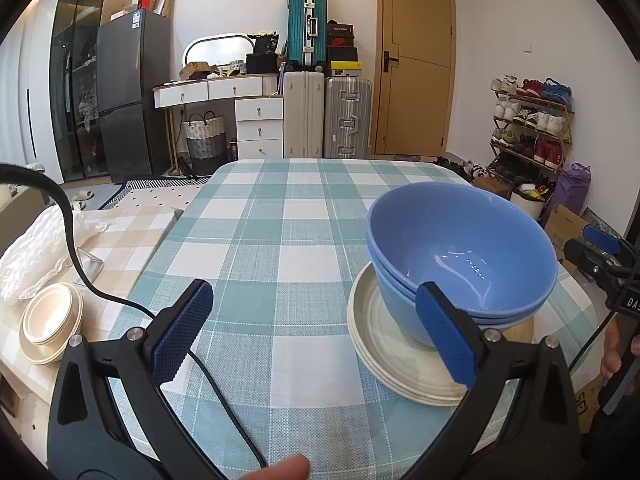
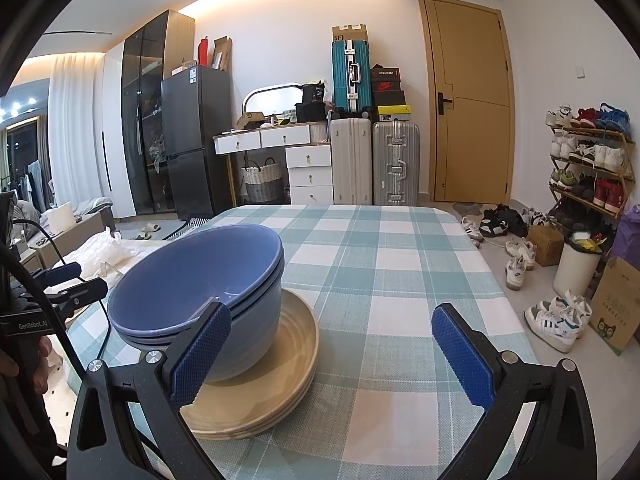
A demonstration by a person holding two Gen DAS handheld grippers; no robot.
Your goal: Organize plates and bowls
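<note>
A stack of blue bowls (image 1: 460, 248) (image 2: 200, 276) sits on a stack of cream plates (image 1: 384, 344) (image 2: 292, 344) on the teal checked table (image 1: 280, 240) (image 2: 392, 280). My left gripper (image 1: 314, 300) is open just left of the stack; its right finger overlaps the bowls' near rim and nothing is between the pads. My right gripper (image 2: 332, 316) is open to the right of the stack, its left finger in front of the bowls. Each gripper shows at the edge of the other's view: the right gripper (image 1: 600, 248) and the left gripper (image 2: 68, 284).
Cream bowls on a plate (image 1: 52, 320) stand on a lower beige-checked side table (image 1: 128, 232) at the left, beside crumpled plastic wrap (image 1: 36, 248). A black cable (image 1: 224, 400) trails over the table's near edge. Shoes (image 2: 556, 320), a white bin (image 2: 576, 268) and a cardboard box (image 2: 616, 304) line the floor at the right.
</note>
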